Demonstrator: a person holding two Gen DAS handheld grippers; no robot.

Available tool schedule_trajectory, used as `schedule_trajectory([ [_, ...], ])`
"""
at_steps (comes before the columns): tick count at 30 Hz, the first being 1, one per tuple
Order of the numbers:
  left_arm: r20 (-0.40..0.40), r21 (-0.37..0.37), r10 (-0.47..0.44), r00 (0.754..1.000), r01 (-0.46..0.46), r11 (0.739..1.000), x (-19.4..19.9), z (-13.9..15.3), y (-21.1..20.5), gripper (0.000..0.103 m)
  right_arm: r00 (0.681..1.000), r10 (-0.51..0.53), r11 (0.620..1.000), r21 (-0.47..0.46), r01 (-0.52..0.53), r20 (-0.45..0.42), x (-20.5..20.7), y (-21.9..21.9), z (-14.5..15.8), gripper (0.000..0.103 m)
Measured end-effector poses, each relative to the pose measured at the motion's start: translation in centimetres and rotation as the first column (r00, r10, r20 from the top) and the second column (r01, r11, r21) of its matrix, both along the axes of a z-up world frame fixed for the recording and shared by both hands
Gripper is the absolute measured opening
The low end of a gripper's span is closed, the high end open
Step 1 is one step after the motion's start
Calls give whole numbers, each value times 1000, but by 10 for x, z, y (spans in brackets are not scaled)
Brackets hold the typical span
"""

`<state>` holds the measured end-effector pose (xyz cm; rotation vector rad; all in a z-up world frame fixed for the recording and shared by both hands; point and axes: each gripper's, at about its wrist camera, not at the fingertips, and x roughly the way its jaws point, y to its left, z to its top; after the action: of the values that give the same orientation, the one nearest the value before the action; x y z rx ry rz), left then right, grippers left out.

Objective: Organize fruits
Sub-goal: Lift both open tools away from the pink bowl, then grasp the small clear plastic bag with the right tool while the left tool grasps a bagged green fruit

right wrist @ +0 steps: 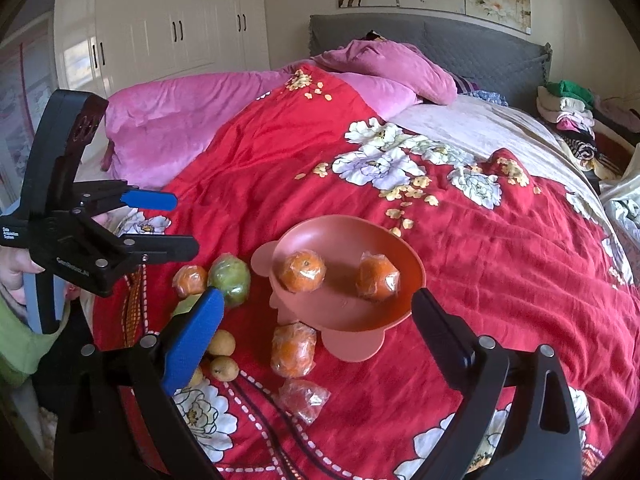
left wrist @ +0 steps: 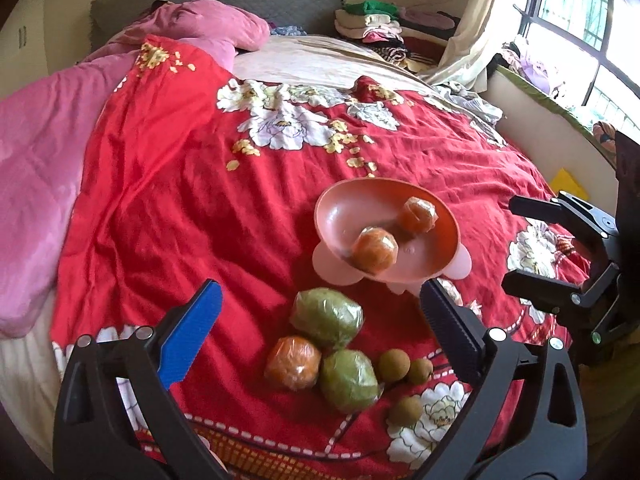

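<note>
left hand-held gripper [left wrist: 320, 312] tilted down over wrapped fruit [left wrist: 327, 317] — jaws spread wide, empty; right hand-held gripper [right wrist: 316, 312] likewise

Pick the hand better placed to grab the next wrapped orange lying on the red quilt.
Right. Its open tongs hang directly above the plastic-wrapped orange beside the pink bowl; the left tongs frame green fruit.

Red floral bedspread [left wrist: 192, 184]; pink quilt [right wrist: 168, 120]; folded clothes [left wrist: 372, 20].
</note>
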<state>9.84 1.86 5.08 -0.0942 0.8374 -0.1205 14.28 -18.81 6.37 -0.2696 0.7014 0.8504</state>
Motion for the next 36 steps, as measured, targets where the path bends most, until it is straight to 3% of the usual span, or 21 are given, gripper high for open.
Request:
schedule_trajectory([
  [23, -42, 23, 29, 999, -28, 999, -26, -12, -6, 93, 999, 17, 1000, -24, -17, -30, -22, 0, -21, 95],
  [36, -90, 0, 35, 995, -35, 999, -43, -31, -8, 92, 999, 13, 998, -60, -16, -44, -32, 2, -38, 95],
])
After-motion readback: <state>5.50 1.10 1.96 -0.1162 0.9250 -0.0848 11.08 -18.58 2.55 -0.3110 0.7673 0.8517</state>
